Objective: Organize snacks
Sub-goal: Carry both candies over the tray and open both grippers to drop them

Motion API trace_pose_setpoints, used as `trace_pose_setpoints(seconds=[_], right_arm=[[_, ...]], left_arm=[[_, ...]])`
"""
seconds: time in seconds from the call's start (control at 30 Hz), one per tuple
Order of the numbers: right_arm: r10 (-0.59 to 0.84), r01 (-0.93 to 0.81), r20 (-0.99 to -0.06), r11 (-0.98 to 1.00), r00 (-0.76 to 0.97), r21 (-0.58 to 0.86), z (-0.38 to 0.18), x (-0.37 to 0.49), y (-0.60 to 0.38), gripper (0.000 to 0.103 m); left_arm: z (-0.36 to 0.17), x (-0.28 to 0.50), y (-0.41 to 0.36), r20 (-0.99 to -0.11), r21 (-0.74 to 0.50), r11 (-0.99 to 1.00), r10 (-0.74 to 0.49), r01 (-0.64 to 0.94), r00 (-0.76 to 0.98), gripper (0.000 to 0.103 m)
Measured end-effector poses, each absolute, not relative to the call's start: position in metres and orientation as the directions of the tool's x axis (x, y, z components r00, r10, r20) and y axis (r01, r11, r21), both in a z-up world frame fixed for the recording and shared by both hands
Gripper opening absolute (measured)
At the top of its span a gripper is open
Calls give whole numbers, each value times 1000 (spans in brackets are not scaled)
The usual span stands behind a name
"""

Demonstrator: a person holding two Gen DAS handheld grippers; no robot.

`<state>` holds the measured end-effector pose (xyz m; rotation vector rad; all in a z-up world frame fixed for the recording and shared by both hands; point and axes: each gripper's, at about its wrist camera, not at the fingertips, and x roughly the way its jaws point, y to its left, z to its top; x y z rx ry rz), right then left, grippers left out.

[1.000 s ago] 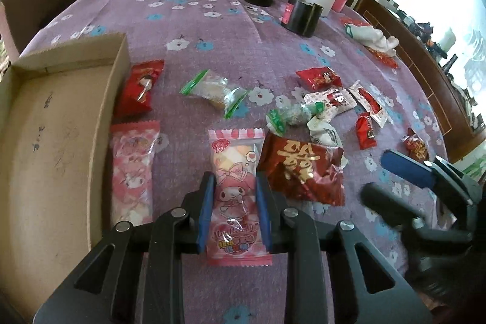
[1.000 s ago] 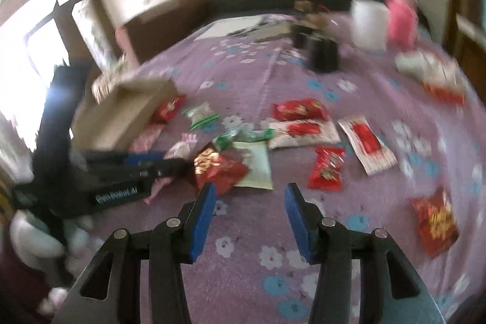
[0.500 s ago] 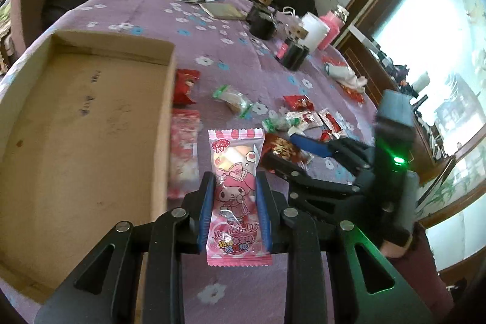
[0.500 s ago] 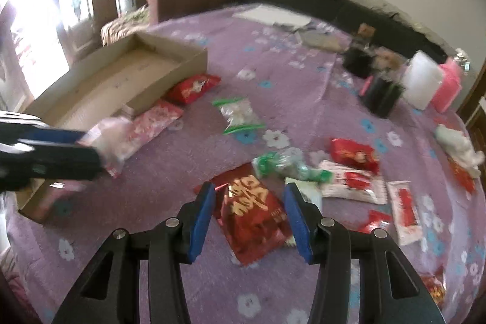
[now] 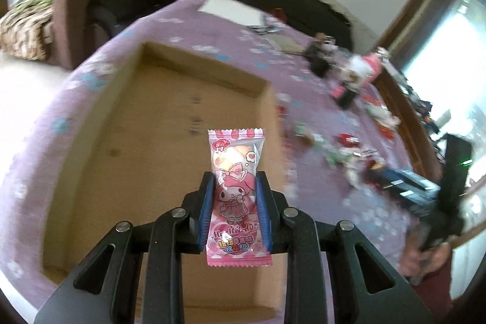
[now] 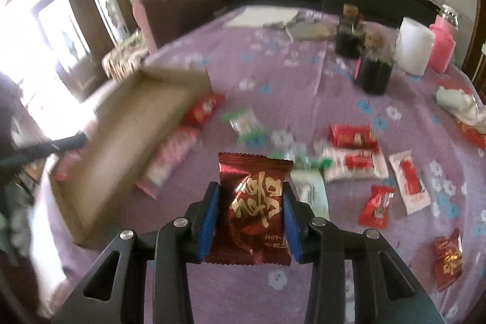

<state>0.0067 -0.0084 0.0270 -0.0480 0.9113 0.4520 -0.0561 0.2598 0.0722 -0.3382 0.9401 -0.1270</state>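
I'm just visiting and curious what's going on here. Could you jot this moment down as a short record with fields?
Setting: purple flowered tablecloth
Container: cardboard box, nothing seen inside
Left gripper: holds a pink cartoon snack pack over the box
Right gripper: fingers have just been closing, red snack pack between them
Still loose on the cloth: red, white, pink and green-edged packs

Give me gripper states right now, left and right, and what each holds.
Left gripper: shut on the pink My Melody snack pack, above the cardboard box.
Right gripper: jaws have just been closing, now shut on the red foil snack pack.
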Motion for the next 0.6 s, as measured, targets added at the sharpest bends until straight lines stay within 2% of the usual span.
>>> trace_pose_setpoints(seconds=[0.13,0.3,0.6], right_arm=[[396,-390,-751,899,529,199,46,25,10,40],[416,-409,-754,887,508,213,45,52,57,40],[363,-469,-797,876,482,116,21,90,149,41]], left_arm=[[52,-54,284,-817,-276,953,-164,-126,552,24],[30,-59,307,-849,-263,948,-138,-180,511,24],[33,-70,325,-843,-276,936,-127,-218,523,29]])
